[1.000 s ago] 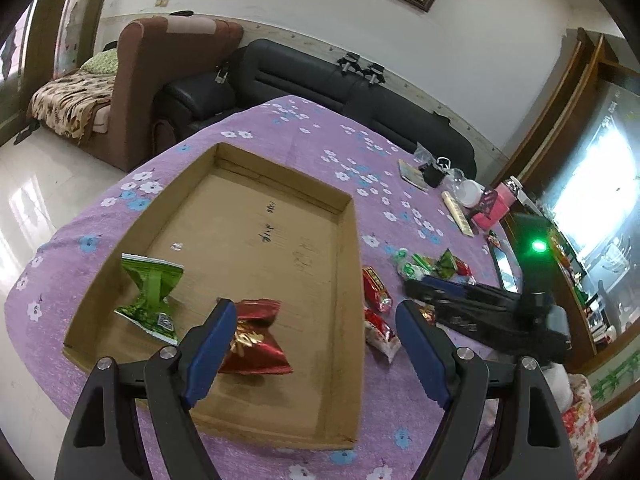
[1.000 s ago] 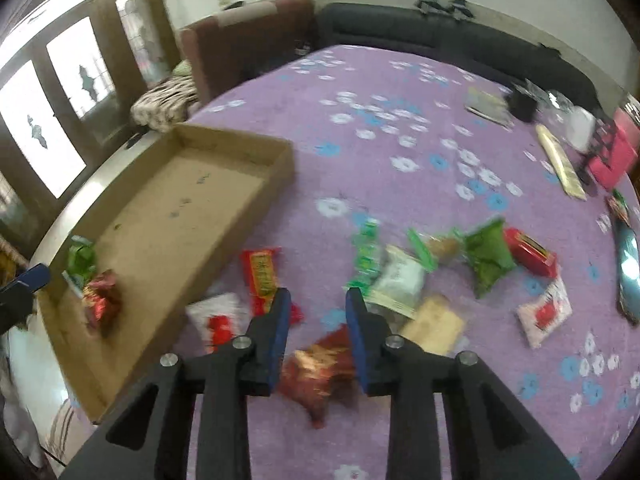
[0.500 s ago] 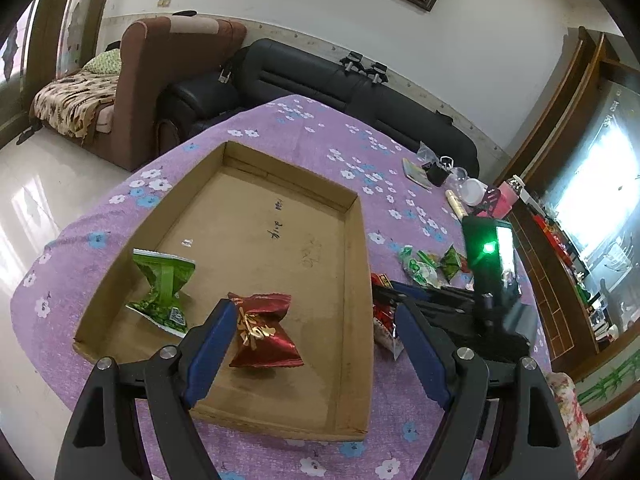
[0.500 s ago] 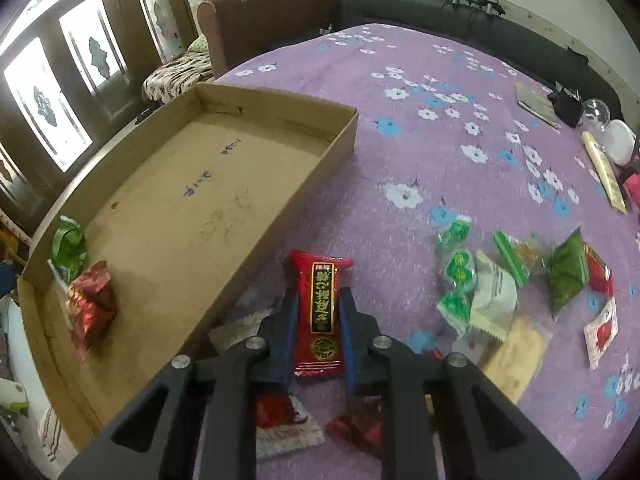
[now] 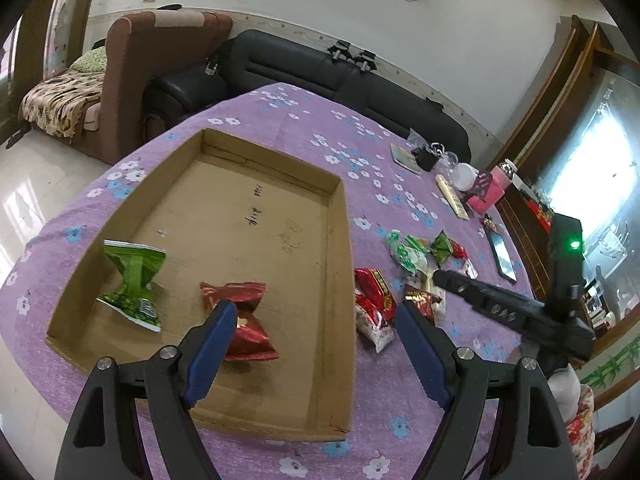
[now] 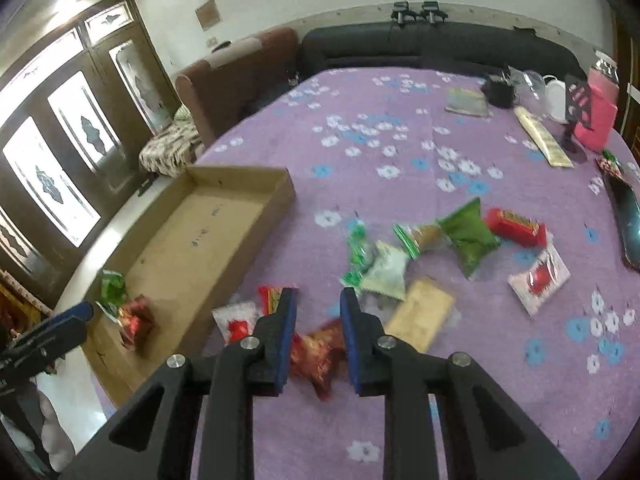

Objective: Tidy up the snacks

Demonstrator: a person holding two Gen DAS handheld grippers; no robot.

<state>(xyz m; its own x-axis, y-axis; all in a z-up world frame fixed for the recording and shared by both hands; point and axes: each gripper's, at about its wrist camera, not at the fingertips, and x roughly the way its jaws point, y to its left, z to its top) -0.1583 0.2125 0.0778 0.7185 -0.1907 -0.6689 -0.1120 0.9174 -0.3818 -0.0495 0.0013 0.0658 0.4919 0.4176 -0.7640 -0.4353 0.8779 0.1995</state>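
A shallow cardboard box (image 5: 336, 240) (image 6: 240, 184) lies on the purple flowered tablecloth. Inside it are a green snack packet (image 5: 134, 280) (image 6: 112, 288) and a dark red one (image 5: 244, 320) (image 6: 136, 320). My left gripper (image 5: 312, 316) is open and empty above the box's near right part. My right gripper (image 6: 318, 300) is open and empty, hovering over a red-gold snack packet (image 6: 318, 356) (image 5: 420, 300) on the cloth. A red bar (image 6: 270, 296) (image 5: 374, 284) and a white-red packet (image 6: 236, 320) (image 5: 372, 322) lie beside the box. Several more snacks (image 6: 464, 236) (image 5: 416, 248) lie to the right.
A phone (image 6: 628, 220) (image 5: 502, 252), a pink object (image 6: 598, 120) (image 5: 496, 188), a long yellow packet (image 6: 542, 140), a black cup (image 6: 500, 92) and a white container (image 6: 558, 96) sit at the table's far right. A black sofa (image 5: 340, 76) and a brown armchair (image 5: 152, 68) stand behind.
My right gripper let go of the red bar, which now lies by the box, and it moved back over the red-gold packet with its jaws wider. My left gripper stayed open.
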